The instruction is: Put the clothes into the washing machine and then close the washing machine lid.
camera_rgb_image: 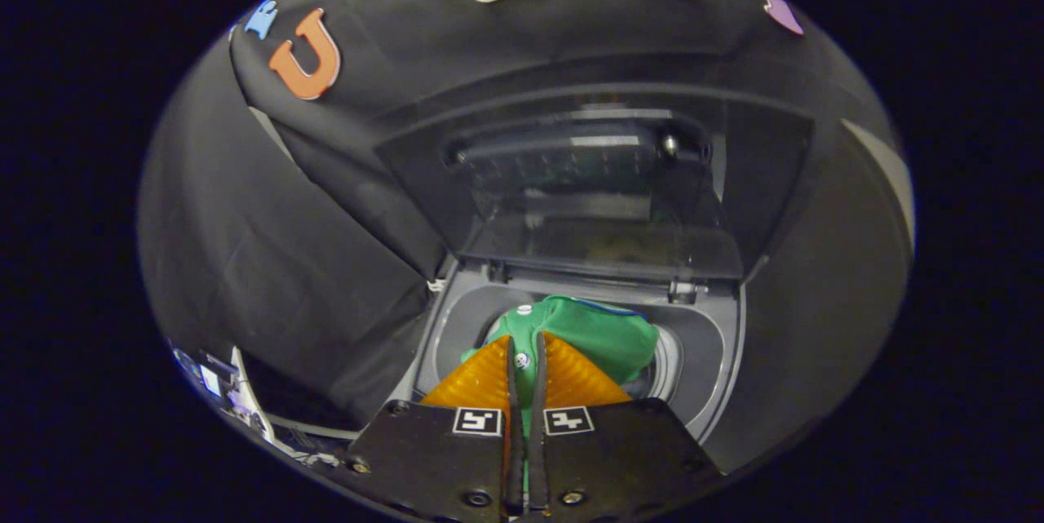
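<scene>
Now, step: we held the green garment over the washing machine tub.
Fingers: gripper pinched narrowly on the cloth.
Next, we judged: release, then lower the raised lid.

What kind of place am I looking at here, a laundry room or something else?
Likely a staged laundry corner in a booth, not a real home. A top-loading washing machine stands with its lid raised, black cloth hangs around it, and the gripper pinches a green garment over the drum.
</scene>
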The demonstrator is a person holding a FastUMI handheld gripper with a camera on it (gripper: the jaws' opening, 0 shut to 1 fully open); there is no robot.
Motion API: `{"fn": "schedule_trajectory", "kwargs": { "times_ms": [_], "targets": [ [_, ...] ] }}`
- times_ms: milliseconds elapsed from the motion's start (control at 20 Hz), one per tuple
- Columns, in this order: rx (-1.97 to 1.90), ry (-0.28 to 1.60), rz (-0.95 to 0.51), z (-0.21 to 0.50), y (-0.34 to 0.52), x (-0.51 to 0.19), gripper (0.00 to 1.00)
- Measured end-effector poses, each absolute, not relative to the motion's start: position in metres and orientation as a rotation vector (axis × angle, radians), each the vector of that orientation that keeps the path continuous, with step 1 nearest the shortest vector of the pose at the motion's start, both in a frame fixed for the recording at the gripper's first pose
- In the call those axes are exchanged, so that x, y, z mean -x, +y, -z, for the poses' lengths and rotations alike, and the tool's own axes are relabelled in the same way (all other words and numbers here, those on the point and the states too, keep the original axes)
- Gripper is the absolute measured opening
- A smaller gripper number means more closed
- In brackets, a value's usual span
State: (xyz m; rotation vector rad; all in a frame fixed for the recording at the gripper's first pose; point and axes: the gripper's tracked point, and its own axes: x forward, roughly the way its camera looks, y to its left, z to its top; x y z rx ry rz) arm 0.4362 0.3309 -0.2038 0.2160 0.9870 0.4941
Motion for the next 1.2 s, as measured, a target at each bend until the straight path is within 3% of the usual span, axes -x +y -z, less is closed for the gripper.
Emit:
{"fn": "schedule_trajectory", "kwargs": {
  "times_ms": [400, 800, 1100, 1200],
  "targets": [
    [-0.213, 1.170, -0.319, 0.318, 0.320, -0.428, 0.06],
    [-0.234, 1.240, -0.270, 0.334, 0.317, -0.421, 0.06],
    [-0.190, 1.244, -0.327, 0.334, 0.322, -0.421, 0.06],
    [-0.126, 1.239, -0.356, 0.330, 0.313, -0.420, 0.53]
  ]
}}
